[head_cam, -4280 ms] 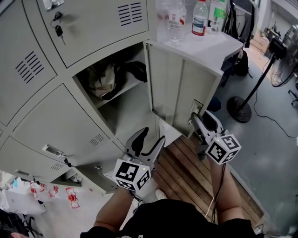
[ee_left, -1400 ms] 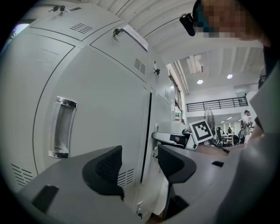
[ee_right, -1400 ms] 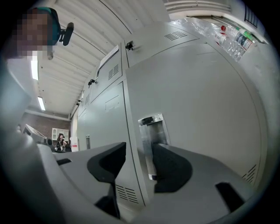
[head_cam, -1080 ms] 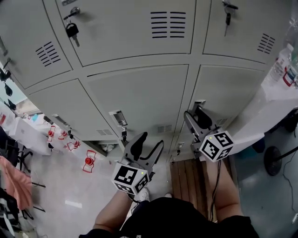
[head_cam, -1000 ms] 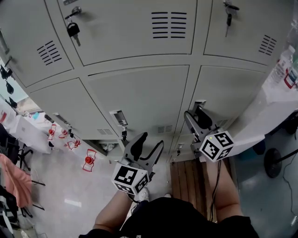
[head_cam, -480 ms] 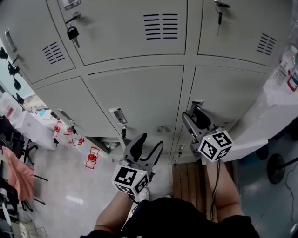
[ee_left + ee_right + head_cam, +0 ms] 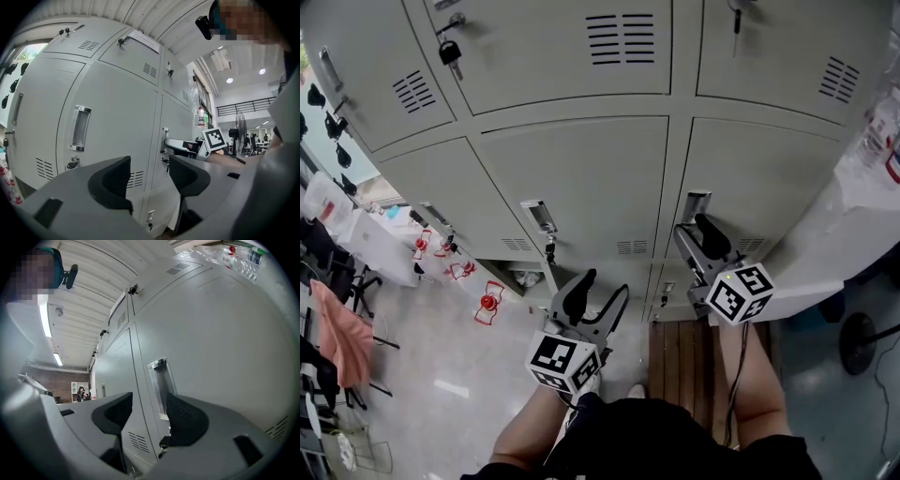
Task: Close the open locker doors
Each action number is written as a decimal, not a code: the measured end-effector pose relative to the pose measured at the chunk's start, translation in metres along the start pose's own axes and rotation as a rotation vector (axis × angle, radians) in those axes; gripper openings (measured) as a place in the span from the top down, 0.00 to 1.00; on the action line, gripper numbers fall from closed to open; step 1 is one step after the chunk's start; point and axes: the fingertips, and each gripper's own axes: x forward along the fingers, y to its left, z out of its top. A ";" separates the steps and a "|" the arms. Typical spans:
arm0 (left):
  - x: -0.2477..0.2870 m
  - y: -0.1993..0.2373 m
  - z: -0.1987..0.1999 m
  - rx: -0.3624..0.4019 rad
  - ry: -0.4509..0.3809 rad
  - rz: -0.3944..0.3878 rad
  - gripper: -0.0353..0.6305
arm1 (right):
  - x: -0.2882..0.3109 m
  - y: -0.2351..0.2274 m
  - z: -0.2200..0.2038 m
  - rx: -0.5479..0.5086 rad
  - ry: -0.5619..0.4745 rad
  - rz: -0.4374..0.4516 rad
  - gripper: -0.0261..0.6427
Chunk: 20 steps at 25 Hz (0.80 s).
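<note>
Grey locker doors [image 7: 581,178] ahead stand shut; left gripper [image 7: 602,286] is open, empty, short of them; right gripper [image 7: 698,232] is at a door handle [image 7: 697,203], jaws just opening, gripping nothing; wooden boards [image 7: 680,352] and pale floor [image 7: 422,375] underfoot; fan base [image 7: 861,343] nearby.

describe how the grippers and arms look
The left gripper and right gripper have grey bodies, black pads and a cube of black-and-white square markers each. A dark cable runs along the right forearm. The person wears a black top, forearms bare.
</note>
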 end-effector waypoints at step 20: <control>-0.085 0.034 -0.061 -0.081 0.100 0.068 0.55 | -0.033 0.082 -0.123 0.132 0.163 0.012 0.62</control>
